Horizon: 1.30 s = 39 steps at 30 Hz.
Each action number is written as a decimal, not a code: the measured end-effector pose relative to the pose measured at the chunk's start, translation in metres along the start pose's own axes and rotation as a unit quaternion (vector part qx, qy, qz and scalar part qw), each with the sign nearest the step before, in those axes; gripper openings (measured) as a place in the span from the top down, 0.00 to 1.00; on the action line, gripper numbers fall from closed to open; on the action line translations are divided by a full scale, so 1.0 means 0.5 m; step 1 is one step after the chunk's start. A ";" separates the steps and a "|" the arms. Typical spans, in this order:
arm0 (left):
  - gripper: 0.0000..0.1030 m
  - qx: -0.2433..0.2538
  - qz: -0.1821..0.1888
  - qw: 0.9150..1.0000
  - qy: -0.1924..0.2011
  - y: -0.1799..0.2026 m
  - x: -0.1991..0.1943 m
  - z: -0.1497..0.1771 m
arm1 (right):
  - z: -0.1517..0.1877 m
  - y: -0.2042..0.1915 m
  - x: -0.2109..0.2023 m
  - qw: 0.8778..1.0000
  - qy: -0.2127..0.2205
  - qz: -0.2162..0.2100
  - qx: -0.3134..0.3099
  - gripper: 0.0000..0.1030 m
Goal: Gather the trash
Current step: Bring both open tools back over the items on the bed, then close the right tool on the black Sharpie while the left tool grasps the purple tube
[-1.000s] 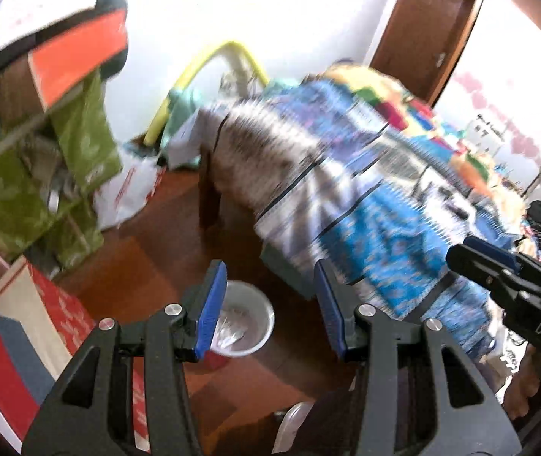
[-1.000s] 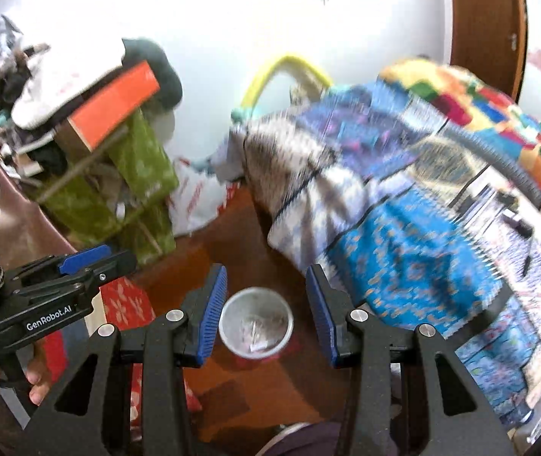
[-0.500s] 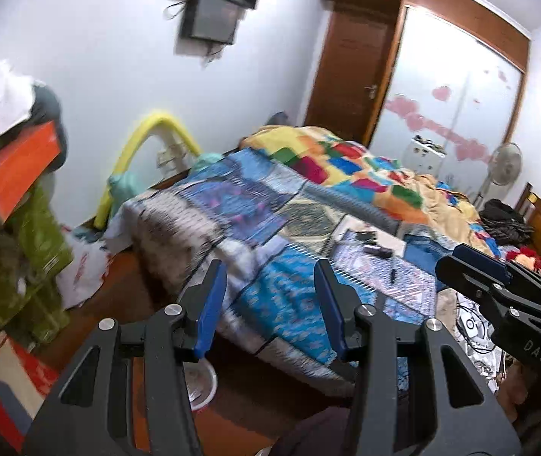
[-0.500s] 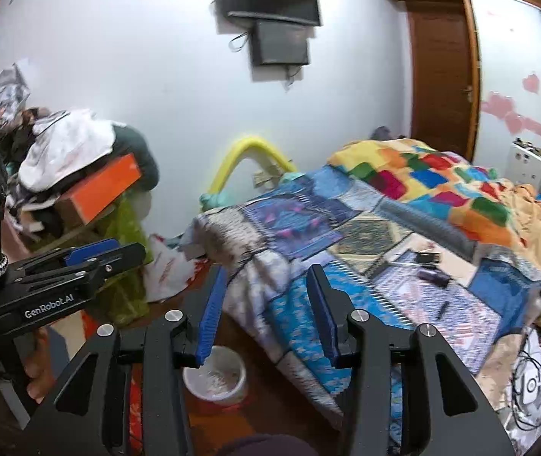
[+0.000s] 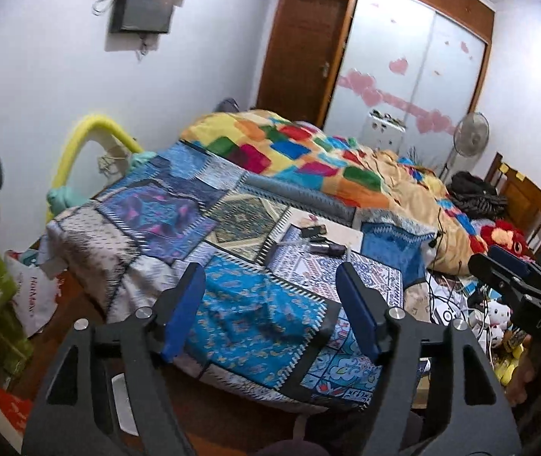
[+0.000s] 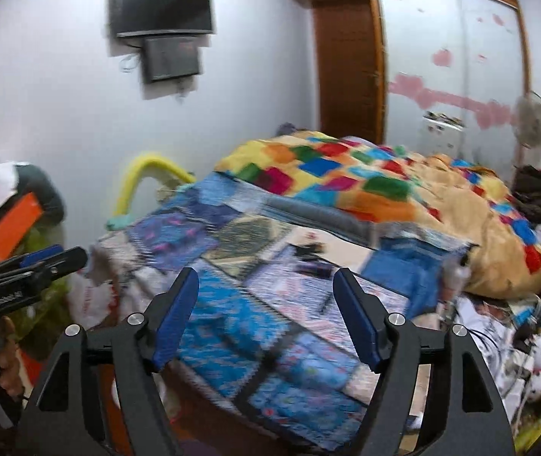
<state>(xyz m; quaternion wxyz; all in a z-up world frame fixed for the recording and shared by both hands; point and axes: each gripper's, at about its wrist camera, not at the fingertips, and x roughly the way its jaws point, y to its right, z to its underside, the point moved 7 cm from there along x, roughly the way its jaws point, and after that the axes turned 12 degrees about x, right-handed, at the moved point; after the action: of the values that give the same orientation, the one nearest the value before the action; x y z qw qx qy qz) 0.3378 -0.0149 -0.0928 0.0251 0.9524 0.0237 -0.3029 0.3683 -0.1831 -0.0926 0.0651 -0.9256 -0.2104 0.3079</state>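
1. Left gripper [image 5: 270,313]: blue-padded jaws spread wide, nothing between them, aimed at the near corner of the bed with the blue patchwork cover [image 5: 259,315].
2. Right gripper [image 6: 264,315]: jaws wide too, empty, over the same corner; this view is motion-blurred.
3. Trash: small dark objects [image 5: 318,241] lie mid-bed on a pale patch, far of both grippers; can't tell what they are.
4. White bin [image 5: 120,404] on the wooden floor, near left, mostly hidden behind the left gripper's finger.
5. Multicoloured checked quilt [image 5: 308,152] bunched at the far right.
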 end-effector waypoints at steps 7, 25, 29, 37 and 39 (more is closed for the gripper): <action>0.32 0.022 0.036 0.998 -0.038 0.054 0.146 -0.014 | 0.007 0.118 0.071 0.997 -0.035 0.054 0.042 0.32; 0.32 0.047 0.075 0.988 -0.126 0.090 0.472 0.052 | 0.096 0.261 0.422 0.972 -0.172 0.075 0.139 0.32; 0.32 0.065 0.081 0.985 -0.138 0.097 0.525 0.062 | 0.104 0.254 0.486 0.972 -0.182 0.072 0.131 0.42; 0.32 0.088 0.095 0.981 -0.147 0.110 0.624 0.031 | 0.116 0.226 0.552 0.978 -0.176 0.092 0.057 0.70; 0.32 0.093 0.109 0.979 -0.144 0.122 0.644 0.018 | 0.122 0.232 0.559 0.978 -0.177 0.100 0.052 0.76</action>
<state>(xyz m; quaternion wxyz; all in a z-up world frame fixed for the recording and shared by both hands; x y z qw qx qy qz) 0.5986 -0.0665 -0.2843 -0.0277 0.8936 -0.1129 -0.4335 0.5742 -0.1684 -0.3221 0.0433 -0.8680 -0.1091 0.4826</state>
